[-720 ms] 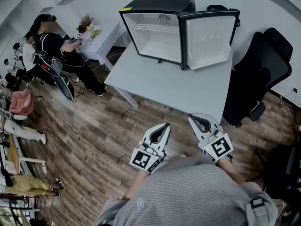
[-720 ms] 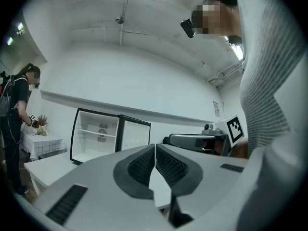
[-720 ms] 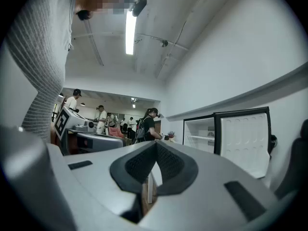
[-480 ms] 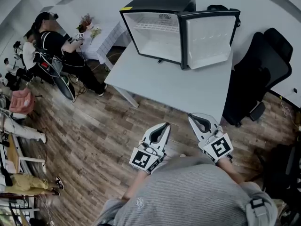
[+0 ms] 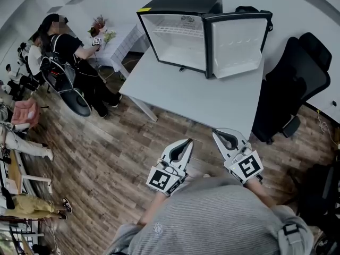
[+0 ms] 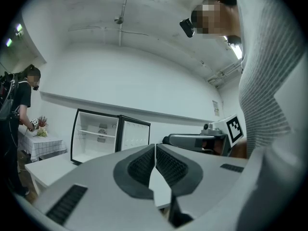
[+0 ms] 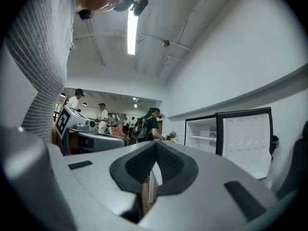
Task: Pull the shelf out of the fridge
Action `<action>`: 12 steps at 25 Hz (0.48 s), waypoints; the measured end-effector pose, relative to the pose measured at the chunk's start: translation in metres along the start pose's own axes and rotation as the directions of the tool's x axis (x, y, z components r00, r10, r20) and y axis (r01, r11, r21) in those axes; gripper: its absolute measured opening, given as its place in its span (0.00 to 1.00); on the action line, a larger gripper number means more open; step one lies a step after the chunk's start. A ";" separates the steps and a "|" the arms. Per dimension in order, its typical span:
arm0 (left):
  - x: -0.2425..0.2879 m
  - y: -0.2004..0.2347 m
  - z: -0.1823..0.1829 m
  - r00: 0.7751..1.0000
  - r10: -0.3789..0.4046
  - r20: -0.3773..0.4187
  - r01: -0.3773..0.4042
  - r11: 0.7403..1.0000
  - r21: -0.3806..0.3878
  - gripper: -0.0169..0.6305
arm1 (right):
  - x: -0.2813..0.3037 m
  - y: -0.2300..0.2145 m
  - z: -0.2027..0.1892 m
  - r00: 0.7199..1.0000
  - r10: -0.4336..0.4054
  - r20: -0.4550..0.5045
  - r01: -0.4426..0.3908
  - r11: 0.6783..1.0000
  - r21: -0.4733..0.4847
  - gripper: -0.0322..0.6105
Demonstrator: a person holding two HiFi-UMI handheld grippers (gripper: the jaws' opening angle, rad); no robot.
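- Fridge [image 5: 180, 1] stands at the far end of the desk [image 5: 196, 100], with its door [image 5: 237, 44] swung wide open to the right.
- The white wire shelf [image 5: 176, 32] sits seated in the upper part of the cavity, not yet drawn out.
- Left gripper [image 5: 186, 142] and right gripper [image 5: 218, 133] are held low by the torso, near the desk's front edge and well apart from the fridge.
- Both have jaws pressed together with nothing between them.
- Step in hand, as I judge it: the approach. The pull itself is not begun.
- To do it well: part the jaws of one gripper before entering the cavity.
- Come in level with the shelf and take its front bar near the middle, so it does not skew in the side rails.
- Draw straight toward the desk's front edge and keep it flat, since a tilt may jam it.
- The free gripper could steady the fridge body, as a small fridge may slide.
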State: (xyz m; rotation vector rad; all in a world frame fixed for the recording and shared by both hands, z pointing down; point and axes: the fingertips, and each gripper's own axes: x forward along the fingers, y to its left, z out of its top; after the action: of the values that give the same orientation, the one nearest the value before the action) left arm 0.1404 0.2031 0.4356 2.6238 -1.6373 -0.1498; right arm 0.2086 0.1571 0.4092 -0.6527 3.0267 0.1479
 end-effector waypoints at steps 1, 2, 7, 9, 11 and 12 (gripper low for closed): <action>0.000 -0.001 0.002 1.000 0.000 0.006 0.000 1.000 0.001 0.05 | 0.000 0.000 0.001 1.000 -0.001 0.005 0.001 1.000 0.002 0.07; 0.001 -0.002 0.007 1.000 0.000 0.019 0.000 1.000 0.005 0.05 | -0.001 -0.001 0.002 1.000 -0.002 0.012 0.002 1.000 0.007 0.07; 0.003 -0.003 0.011 1.000 0.007 0.030 -0.008 1.000 0.017 0.05 | -0.003 -0.007 0.008 0.998 0.009 0.061 -0.014 0.997 0.074 0.07; 0.003 -0.001 0.010 1.000 0.020 0.014 -0.020 1.000 0.012 0.05 | -0.001 -0.008 0.006 0.998 0.017 0.055 -0.020 0.998 0.065 0.07; 0.002 0.002 0.003 0.999 0.036 -0.018 -0.036 0.999 0.006 0.05 | 0.001 -0.006 0.004 0.999 0.021 0.039 -0.022 0.999 0.033 0.07; 0.002 0.002 0.004 0.999 0.036 -0.012 -0.036 0.999 0.006 0.05 | 0.002 -0.005 0.004 0.999 0.022 0.032 -0.022 1.000 0.018 0.07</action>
State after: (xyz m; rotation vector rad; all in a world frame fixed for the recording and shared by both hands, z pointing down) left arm 0.1388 0.2004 0.4319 2.5925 -1.6822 -0.1277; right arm 0.2091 0.1523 0.4050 -0.6098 3.0021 0.1291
